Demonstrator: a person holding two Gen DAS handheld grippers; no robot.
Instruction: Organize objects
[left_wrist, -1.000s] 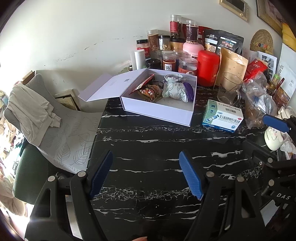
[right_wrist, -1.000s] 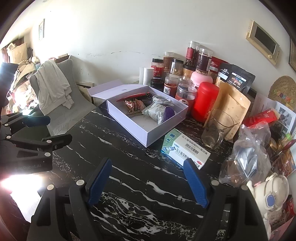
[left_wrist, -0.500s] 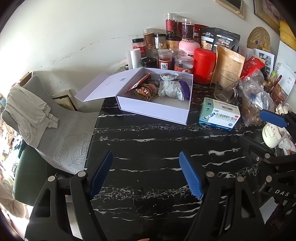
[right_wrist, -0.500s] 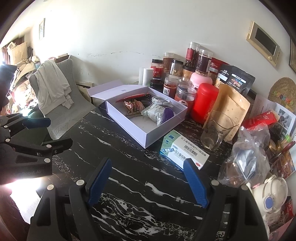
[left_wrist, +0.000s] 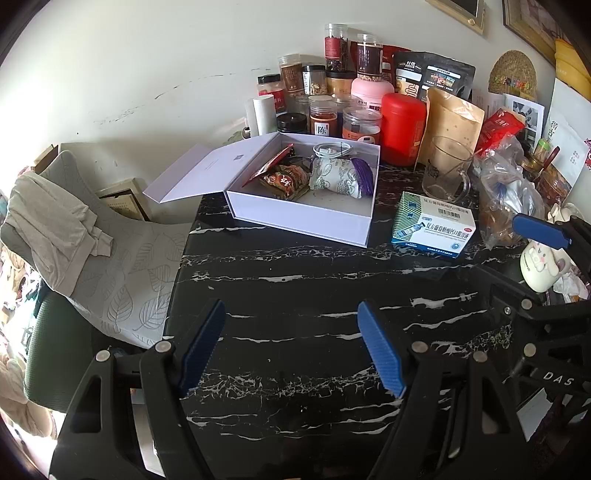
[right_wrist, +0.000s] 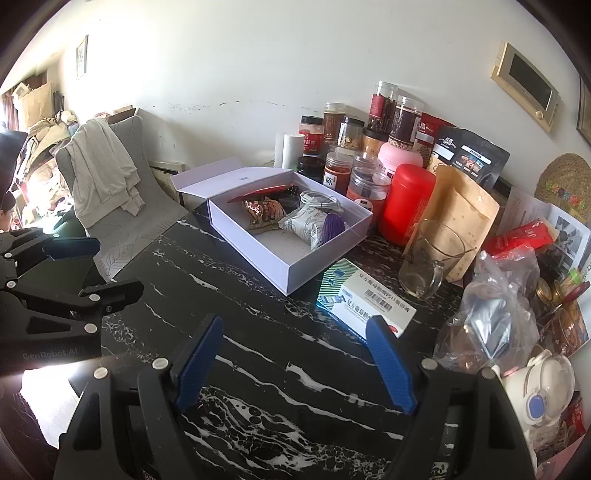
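An open white box (left_wrist: 295, 218) (right_wrist: 280, 266) stands on the black marble table (left_wrist: 295, 280), its lid folded back to the left. It holds a red snack packet (left_wrist: 286, 181), a patterned pouch (left_wrist: 336, 177) and a coiled white cable (left_wrist: 332, 149). A blue-and-white medicine box (left_wrist: 434, 225) (right_wrist: 365, 299) lies on the table right of it. My left gripper (left_wrist: 291, 343) is open and empty above the near table. My right gripper (right_wrist: 295, 362) is open and empty, its right finger just short of the medicine box.
Jars, a red canister (left_wrist: 402, 129), a brown pouch (left_wrist: 452, 122) and a glass mug (left_wrist: 447, 170) crowd the back by the wall. A plastic bag (right_wrist: 491, 321) and white cup (left_wrist: 541, 262) sit right. A grey chair (left_wrist: 110, 251) with draped cloth stands left.
Both grippers have drifted slightly forward, toward the white box and the medicine box. Both stay open and empty. Nothing on the table has moved.
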